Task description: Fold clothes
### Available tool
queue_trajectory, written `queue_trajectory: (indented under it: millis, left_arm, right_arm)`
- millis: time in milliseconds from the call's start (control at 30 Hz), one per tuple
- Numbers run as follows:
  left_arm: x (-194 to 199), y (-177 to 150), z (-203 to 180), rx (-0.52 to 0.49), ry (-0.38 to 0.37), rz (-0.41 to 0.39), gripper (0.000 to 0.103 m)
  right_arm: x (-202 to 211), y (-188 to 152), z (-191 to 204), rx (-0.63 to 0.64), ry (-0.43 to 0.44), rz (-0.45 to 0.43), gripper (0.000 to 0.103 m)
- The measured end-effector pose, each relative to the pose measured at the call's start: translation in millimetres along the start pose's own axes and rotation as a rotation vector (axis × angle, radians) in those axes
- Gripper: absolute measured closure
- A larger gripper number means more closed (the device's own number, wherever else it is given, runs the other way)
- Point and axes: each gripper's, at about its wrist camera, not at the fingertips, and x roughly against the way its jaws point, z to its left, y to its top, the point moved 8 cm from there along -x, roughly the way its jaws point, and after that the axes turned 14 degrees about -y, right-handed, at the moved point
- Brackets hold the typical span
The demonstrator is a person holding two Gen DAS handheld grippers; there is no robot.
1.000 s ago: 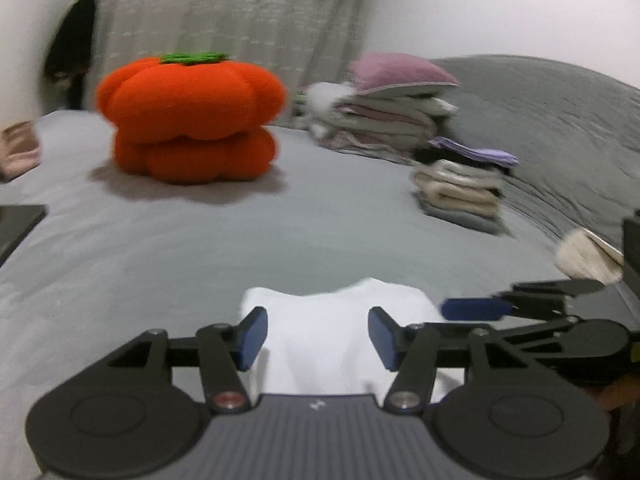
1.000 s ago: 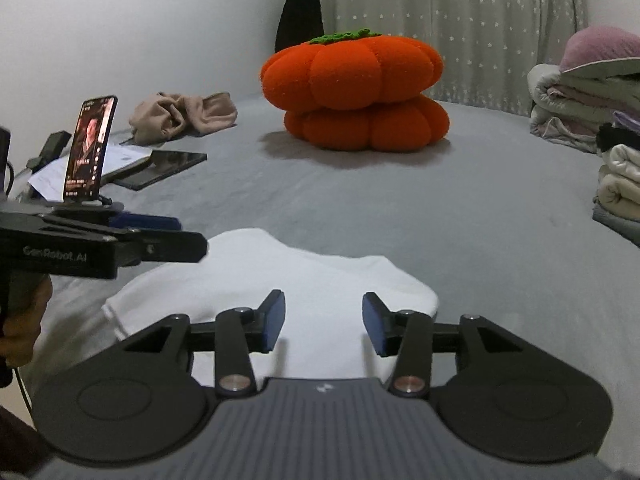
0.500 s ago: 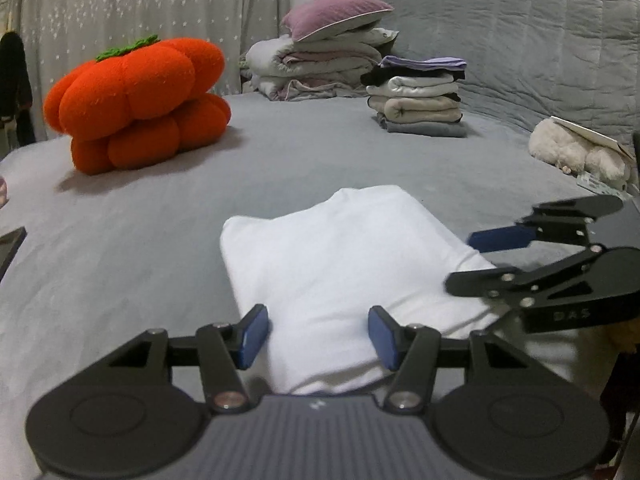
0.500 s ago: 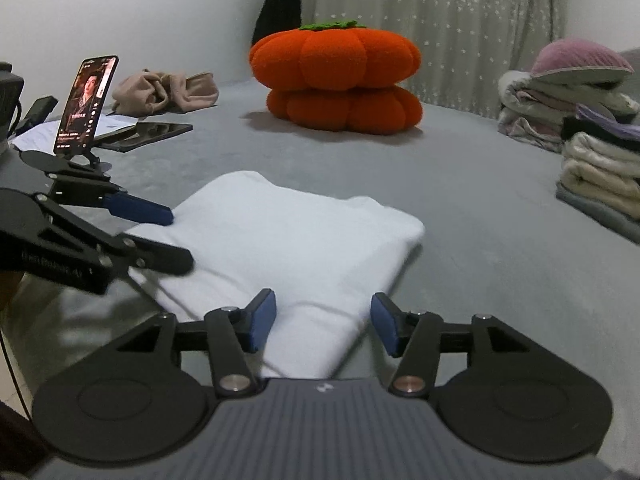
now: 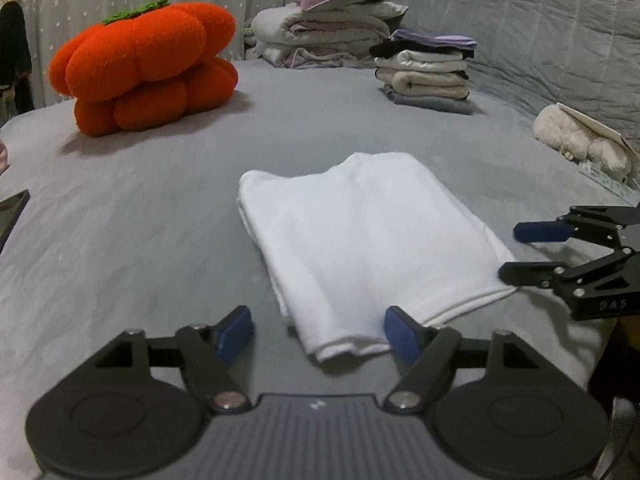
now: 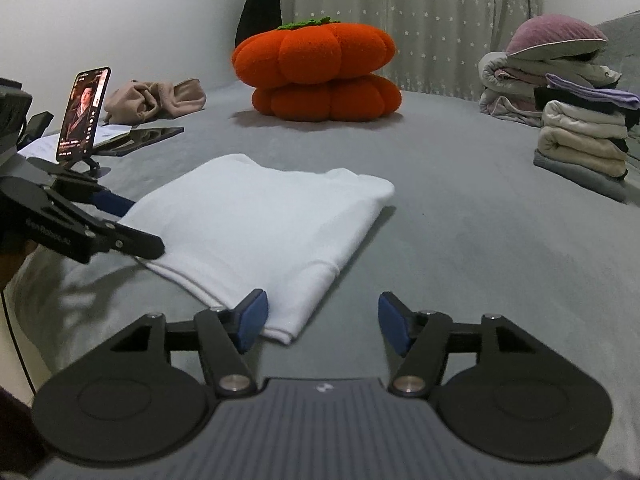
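A folded white garment (image 5: pixel 360 240) lies flat on the grey bed (image 5: pixel 160 240). In the left wrist view my left gripper (image 5: pixel 320 336) sits low at its near corner. The jaws are opening, the corner lies between them, and neither pad presses on it. My right gripper (image 5: pixel 510 252) stands at the garment's right edge, one finger above the other. In the right wrist view the garment (image 6: pixel 272 224) lies ahead and to the left. The right gripper (image 6: pixel 324 322) is opening, its left pad beside the near corner and bare bed between the jaws. The left gripper (image 6: pixel 144 224) is at the cloth's left edge.
An orange pumpkin cushion (image 6: pixel 316 72) sits at the back. A stack of folded clothes (image 6: pixel 584 140) and a bedding pile under a purple pillow (image 5: pixel 340 28) stand to the right. A phone on a stand (image 6: pixel 84 114), a tablet (image 6: pixel 140 138), a beige garment (image 6: pixel 156 98) and a plush toy (image 5: pixel 576 140) ring the bed.
Both pairs of jaws have widened. The left view swung right and the garment now lies flat further ahead. The right gripper shifted right, so the cloth's corner sits by its left pad.
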Motion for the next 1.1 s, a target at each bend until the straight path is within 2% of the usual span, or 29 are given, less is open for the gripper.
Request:
queue_trajectory:
  millis: [67,267,400,467,633,767,867,1100]
  left_arm:
    - [2,-3,0,-0.009,0.009,0.017,0.018]
    - [6,-8,-1,-0.019,0.029,0.046,0.015]
    - [9,-9,0,-0.017,0.034,0.088,0.010]
    - [12,-8,1,-0.018,0.038,0.107,0.008]
    - [20,-4,5,-0.036,0.078,0.126,0.008]
    - [27,4,9,-0.021,0.081,0.096,0.007]
    - [31,11,13,0.029,0.063,0.068,0.005]
    - [23,21,34,0.366,-0.046,0.049,0.004]
  right_arm:
    - [2,-3,-5,-0.008,0.003,0.005,0.034]
    - [3,-5,-15,-0.012,0.024,0.038,0.030]
    - [3,-3,-19,0.021,0.038,0.090,0.023]
    - [4,-2,-24,0.015,0.047,0.120,0.022]
    - [6,3,-41,-0.092,0.061,0.151,0.022]
    - [1,7,-54,-0.234,0.083,0.198,0.022]
    - [-3,8,-63,-0.354,0.116,0.241,0.022]
    - [-7,12,-83,-0.618,0.217,0.327,0.022]
